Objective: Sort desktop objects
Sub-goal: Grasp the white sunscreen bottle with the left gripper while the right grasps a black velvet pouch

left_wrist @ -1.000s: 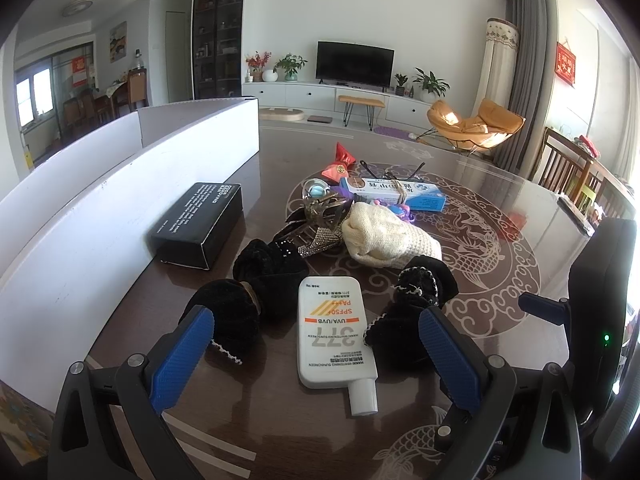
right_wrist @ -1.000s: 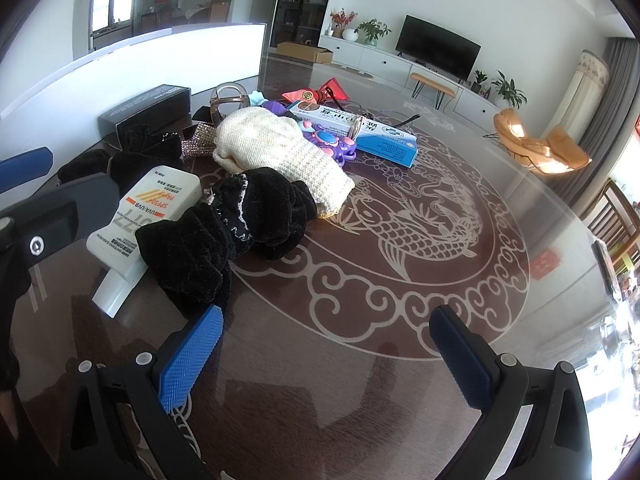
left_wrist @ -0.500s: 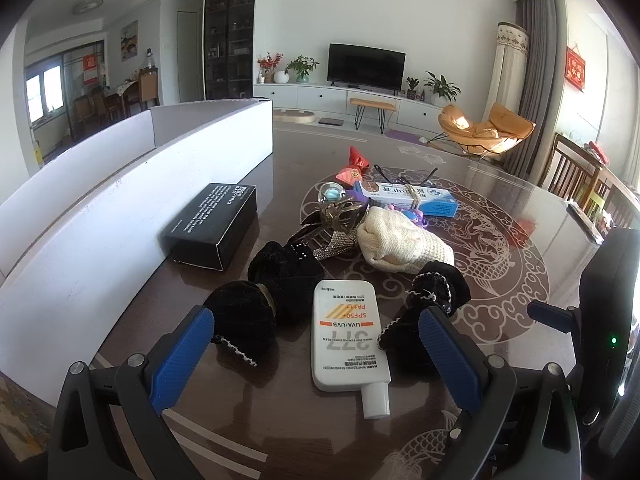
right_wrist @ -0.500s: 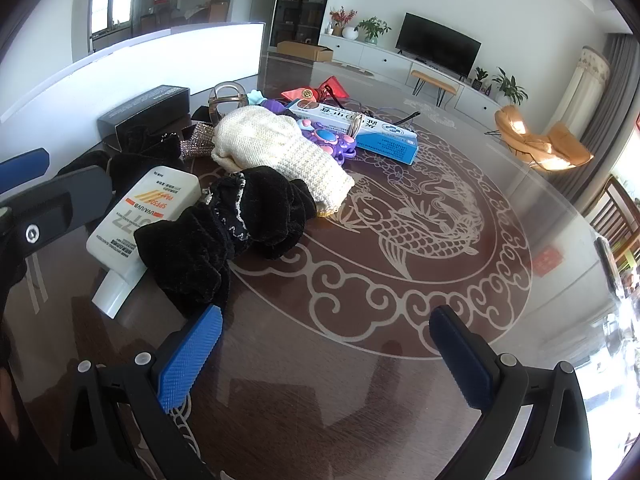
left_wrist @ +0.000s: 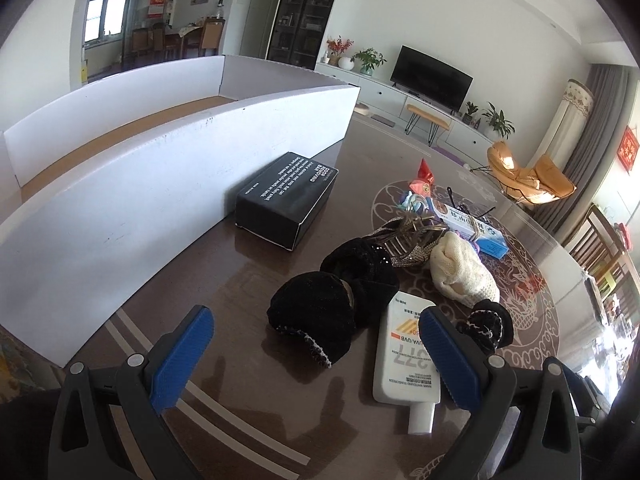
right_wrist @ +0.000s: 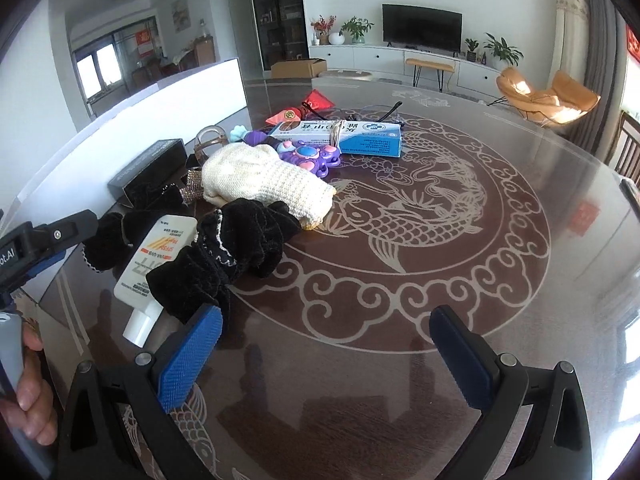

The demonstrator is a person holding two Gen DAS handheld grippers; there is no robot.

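Observation:
A pile of small objects lies on a dark round table (right_wrist: 400,360). A white sunscreen tube (left_wrist: 406,356) lies flat between black velvet scrunchies (left_wrist: 316,316) (right_wrist: 228,252). Behind them are a cream knitted item (left_wrist: 460,270), a black box (left_wrist: 286,200), a blue and white medicine box (right_wrist: 348,136), a purple toy (right_wrist: 308,156) and a red pouch (right_wrist: 316,100). My left gripper (left_wrist: 316,356) is open and empty, just in front of the left scrunchie and the tube. My right gripper (right_wrist: 326,348) is open and empty, its left pad beside the right scrunchie.
A large white open cardboard box (left_wrist: 160,160) stands along the table's left side. The left gripper's body and a hand (right_wrist: 28,380) show at the left of the right wrist view. Chairs (left_wrist: 600,248) stand beyond the table's right edge.
The left gripper has risen and swung left, so the white box fills more of its view. The right gripper has shifted slightly. Both stay open and empty.

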